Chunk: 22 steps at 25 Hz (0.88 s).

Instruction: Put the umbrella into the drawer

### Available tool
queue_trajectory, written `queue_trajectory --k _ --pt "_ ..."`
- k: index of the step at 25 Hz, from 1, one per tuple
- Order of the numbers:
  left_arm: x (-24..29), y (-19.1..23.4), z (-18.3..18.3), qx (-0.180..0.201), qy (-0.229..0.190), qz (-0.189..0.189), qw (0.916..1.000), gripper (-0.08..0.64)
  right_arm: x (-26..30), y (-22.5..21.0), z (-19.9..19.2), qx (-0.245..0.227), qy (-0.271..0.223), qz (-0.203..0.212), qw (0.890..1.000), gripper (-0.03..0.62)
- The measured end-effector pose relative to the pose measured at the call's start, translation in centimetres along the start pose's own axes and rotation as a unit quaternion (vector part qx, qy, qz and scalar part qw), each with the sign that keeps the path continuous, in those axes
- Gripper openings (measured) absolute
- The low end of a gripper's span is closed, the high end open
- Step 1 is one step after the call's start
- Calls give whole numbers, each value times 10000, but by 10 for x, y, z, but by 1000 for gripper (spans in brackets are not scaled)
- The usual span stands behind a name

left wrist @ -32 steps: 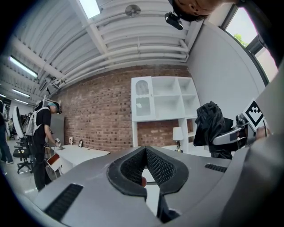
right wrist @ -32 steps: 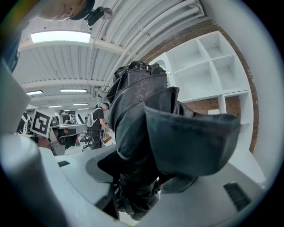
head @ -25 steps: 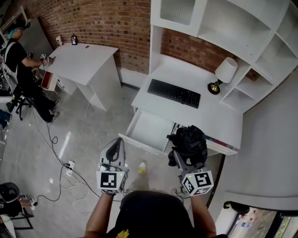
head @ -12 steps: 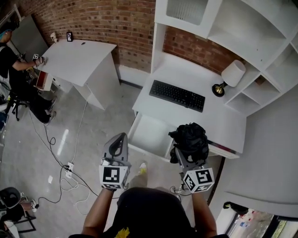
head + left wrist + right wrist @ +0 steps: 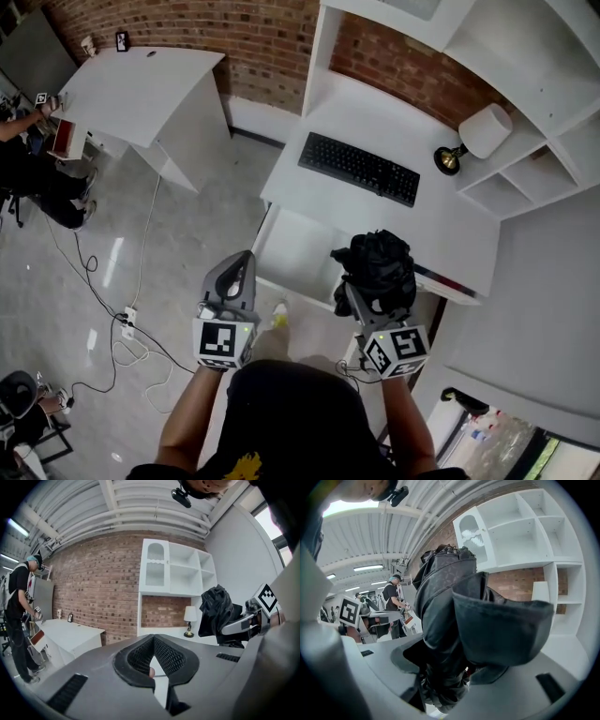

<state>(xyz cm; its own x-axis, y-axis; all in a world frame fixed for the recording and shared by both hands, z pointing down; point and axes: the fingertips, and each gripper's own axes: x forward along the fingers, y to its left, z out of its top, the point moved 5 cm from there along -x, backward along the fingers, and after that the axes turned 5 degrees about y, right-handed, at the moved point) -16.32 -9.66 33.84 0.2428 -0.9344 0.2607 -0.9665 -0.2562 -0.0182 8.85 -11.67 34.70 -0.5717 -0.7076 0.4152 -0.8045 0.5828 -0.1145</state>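
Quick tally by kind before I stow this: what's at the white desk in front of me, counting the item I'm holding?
keyboard: 1
table lamp: 1
open drawer: 1
black umbrella: 1
Total: 4
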Motion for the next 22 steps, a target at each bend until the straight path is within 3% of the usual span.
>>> queue_trajectory --k 3,13,18,22 --pt "15 2 -12 -61 36 -70 10000 17 13 4 -1 205 -52 110 9997 241" --pt "55 0 -54 -284 357 -373 9983 17 52 7 -33 168 420 131 9989 241" --pt "74 -5 -76 -116 593 -534 9967 17 72 -2 -56 299 668 113 9973 241" --pt "84 0 -90 -209 687 -525 9960 17 87 -2 -73 393 839 124 9956 241"
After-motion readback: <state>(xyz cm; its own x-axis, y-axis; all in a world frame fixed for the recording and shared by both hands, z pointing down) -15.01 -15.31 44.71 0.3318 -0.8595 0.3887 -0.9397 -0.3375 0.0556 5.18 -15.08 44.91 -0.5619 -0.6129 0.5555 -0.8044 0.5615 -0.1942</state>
